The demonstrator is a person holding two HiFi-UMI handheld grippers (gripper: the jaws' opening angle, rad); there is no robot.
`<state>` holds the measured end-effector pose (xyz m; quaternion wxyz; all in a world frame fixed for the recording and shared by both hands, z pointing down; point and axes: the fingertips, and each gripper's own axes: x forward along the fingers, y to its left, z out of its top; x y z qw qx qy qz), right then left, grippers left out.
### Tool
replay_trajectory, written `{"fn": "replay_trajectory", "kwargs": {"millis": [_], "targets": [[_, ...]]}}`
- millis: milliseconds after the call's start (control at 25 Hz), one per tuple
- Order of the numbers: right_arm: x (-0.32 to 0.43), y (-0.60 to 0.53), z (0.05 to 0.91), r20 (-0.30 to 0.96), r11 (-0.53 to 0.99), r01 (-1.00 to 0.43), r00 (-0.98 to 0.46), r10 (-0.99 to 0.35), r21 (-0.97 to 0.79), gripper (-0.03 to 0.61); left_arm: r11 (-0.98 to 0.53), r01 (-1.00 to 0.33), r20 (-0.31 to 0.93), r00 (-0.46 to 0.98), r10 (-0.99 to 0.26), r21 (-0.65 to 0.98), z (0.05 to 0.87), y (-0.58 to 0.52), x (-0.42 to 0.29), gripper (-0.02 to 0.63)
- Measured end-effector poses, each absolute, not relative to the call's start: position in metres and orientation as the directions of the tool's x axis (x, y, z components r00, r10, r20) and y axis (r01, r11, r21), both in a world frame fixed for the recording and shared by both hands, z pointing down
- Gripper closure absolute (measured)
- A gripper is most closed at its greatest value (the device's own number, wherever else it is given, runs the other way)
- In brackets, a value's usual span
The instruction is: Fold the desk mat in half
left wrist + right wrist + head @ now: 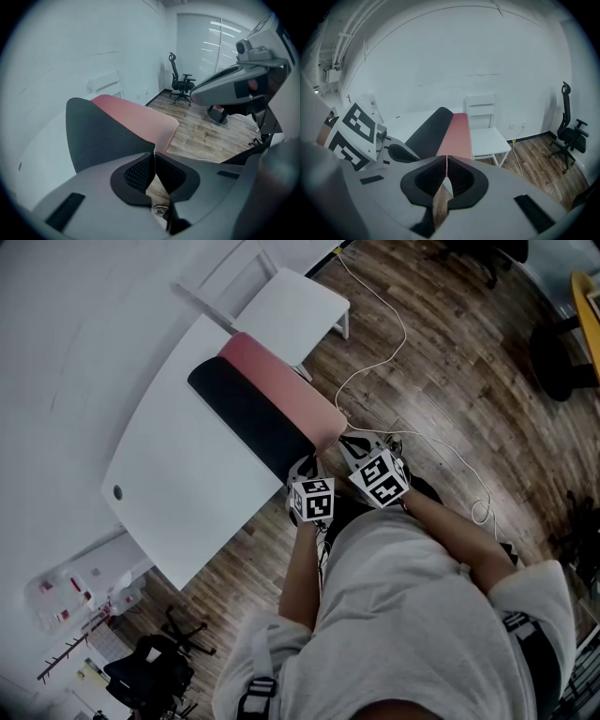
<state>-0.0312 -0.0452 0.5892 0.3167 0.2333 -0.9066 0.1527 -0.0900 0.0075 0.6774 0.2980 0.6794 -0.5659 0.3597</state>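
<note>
**Fold under way: both grippers clamped on the mat's near end, halves not yet laid flat together**

The desk mat [255, 407] lies along the edge of the surface [178, 512] that faces the white chair [291, 306], and its near end reaches the corner closest to the person. A black strip shows on the side towards the middle of the surface, and a pink strip runs beside it along the edge, rounded at the far end as if turned over. The left gripper [154, 149] is closed on the thin near edge where black meets pink. The right gripper [446, 160] is closed on the pink edge just beside it. I judge the grasp and the first turn of the mat done. What seems left is carrying the held edge across so that the halves lie flat with their edges matched, then letting go.
</note>
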Motion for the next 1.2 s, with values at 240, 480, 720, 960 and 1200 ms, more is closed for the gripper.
{"fn": "replay_trajectory", "kwargs": {"millis": [240, 480, 720, 960, 1200], "targets": [[-0.023, -0.05, 0.592, 0.647, 0.853, -0.506, -0.696, -0.313, -0.131, 0.537, -0.156, -0.988, 0.825, 0.083, -0.559, -0.006, 0.677, 0.003, -0.085, 0.578], [-0.016, -0.053, 0.593, 0.65, 0.86, -0.493, -0.698, -0.302, -0.129, 0.537, -0.144, -0.99, 0.823, 0.075, -0.563, -0.008, 0.678, -0.001, -0.08, 0.578], [-0.018, -0.051, 0.592, 0.646, 0.867, -0.48, -0.705, -0.292, -0.132, 0.537, -0.14, -0.99, 0.823, 0.069, -0.563, -0.012, 0.676, -0.003, -0.08, 0.578], [-0.019, -0.053, 0.592, 0.642, 0.865, -0.482, -0.708, -0.294, -0.136, 0.537, -0.141, -0.99, 0.824, 0.076, -0.561, -0.005, 0.676, -0.005, -0.079, 0.578], [-0.021, -0.058, 0.591, 0.631, 0.863, -0.486, -0.715, -0.301, -0.139, 0.537, -0.152, -0.988, 0.829, 0.091, -0.552, 0.007, 0.677, -0.008, -0.077, 0.578]]}}
